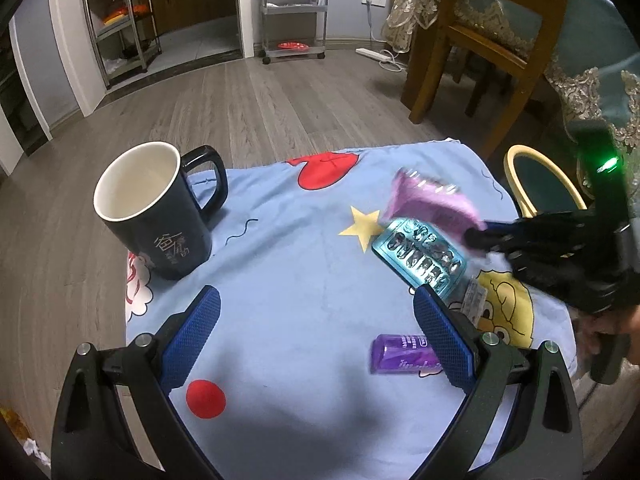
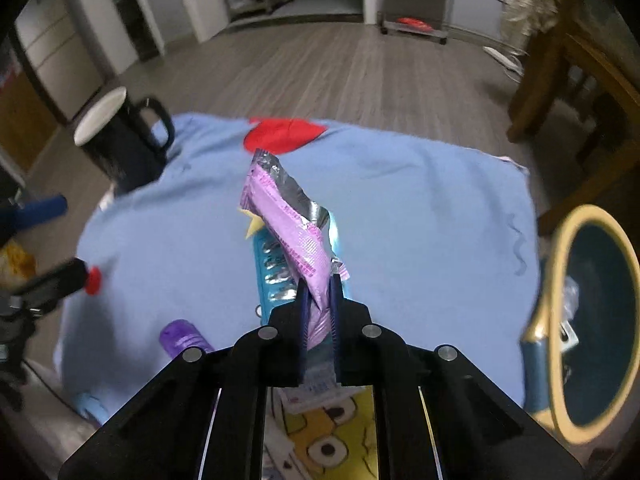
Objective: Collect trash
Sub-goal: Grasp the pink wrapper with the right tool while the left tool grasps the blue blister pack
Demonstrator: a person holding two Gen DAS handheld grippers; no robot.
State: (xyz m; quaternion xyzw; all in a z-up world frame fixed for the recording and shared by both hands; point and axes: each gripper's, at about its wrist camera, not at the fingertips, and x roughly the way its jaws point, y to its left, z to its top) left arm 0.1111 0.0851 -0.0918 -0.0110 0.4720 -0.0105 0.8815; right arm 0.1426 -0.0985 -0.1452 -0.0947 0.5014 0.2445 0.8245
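Over the blue cartoon-print cloth on the surface (image 2: 420,216), the right hand-held gripper (image 2: 319,300) pinches a crinkly pink foil wrapper (image 2: 288,220), seemingly lifted clear. The left hand-held gripper (image 1: 316,332) hangs wide, empty. A teal embossed blister pack (image 1: 420,258) and a glossy purple tube (image 1: 404,354) remain; the yellow-rimmed bin (image 2: 592,316) waits beside.

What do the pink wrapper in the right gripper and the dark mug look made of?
Pink wrapper: likely foil-lined plastic film; its inside is silvery and creased. Dark mug: probably glazed ceramic, with a thick wall, smooth white inside and a slight sheen.
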